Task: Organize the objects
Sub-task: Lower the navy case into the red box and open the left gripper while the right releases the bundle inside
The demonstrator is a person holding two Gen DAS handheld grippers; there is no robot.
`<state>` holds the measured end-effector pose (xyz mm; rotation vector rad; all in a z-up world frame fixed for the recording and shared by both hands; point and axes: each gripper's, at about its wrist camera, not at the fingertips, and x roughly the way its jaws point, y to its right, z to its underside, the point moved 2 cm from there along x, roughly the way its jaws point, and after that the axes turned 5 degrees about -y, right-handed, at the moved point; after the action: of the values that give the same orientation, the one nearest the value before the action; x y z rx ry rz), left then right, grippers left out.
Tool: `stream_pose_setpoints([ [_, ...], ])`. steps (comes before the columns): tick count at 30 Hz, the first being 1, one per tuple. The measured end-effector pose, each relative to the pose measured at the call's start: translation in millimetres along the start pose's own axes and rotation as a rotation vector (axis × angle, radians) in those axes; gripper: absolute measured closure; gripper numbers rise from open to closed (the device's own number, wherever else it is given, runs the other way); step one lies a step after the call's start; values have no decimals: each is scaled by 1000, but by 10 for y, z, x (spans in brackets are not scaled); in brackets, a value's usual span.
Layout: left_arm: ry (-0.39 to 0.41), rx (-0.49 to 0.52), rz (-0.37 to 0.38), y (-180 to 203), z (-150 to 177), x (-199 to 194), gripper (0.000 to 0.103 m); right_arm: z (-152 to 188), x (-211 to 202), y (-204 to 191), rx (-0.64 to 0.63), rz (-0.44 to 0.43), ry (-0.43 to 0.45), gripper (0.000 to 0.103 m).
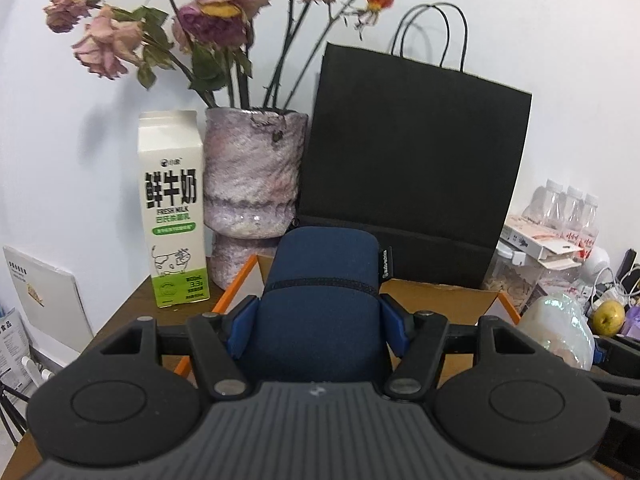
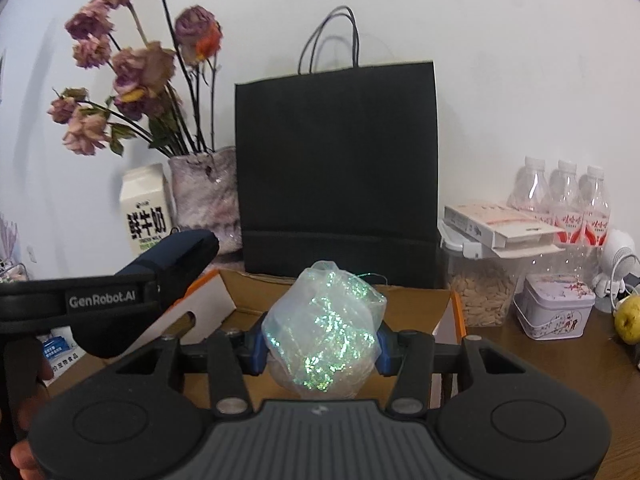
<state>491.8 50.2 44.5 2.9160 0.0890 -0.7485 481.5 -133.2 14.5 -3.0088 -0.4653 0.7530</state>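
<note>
The open cardboard box (image 2: 416,300) is left unobstructed from above. Behind it the way is blocked by an upright black paper bag (image 2: 336,168) against the wall. To the left, passage is narrowed by a vase of dried roses (image 1: 252,184) and a milk carton (image 1: 172,208). To the right, the bench (image 2: 568,364) is crowded by a seed jar (image 2: 480,292), a tin (image 2: 554,310), bottles (image 2: 568,200) and a yellow fruit (image 2: 628,320).
</note>
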Motion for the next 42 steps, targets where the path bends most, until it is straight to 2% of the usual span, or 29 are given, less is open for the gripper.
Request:
stream_pose_setpoints([
  [9,-25,10,-9,41,50,230,38,55,197,80,22,36,-26,56],
  [16,-28,15,-8,42,91,297,36,103,288,89,21,33,-33,54],
  [18,-14,14,-11,40,87,288,26,101,289,100,22,46,-28,44],
  [19,-3,16,-17,40,86,277,6,102,295,108,24,51,-32,19],
  [20,5,19,-29,43,85,265,0,108,300,112,24,61,-35,0],
  [23,11,34,-36,59,77,231,0,114,309,97,11,84,-38,0],
  [42,46,21,-17,42,19,85,0,84,250,107,11,95,-33,0],
])
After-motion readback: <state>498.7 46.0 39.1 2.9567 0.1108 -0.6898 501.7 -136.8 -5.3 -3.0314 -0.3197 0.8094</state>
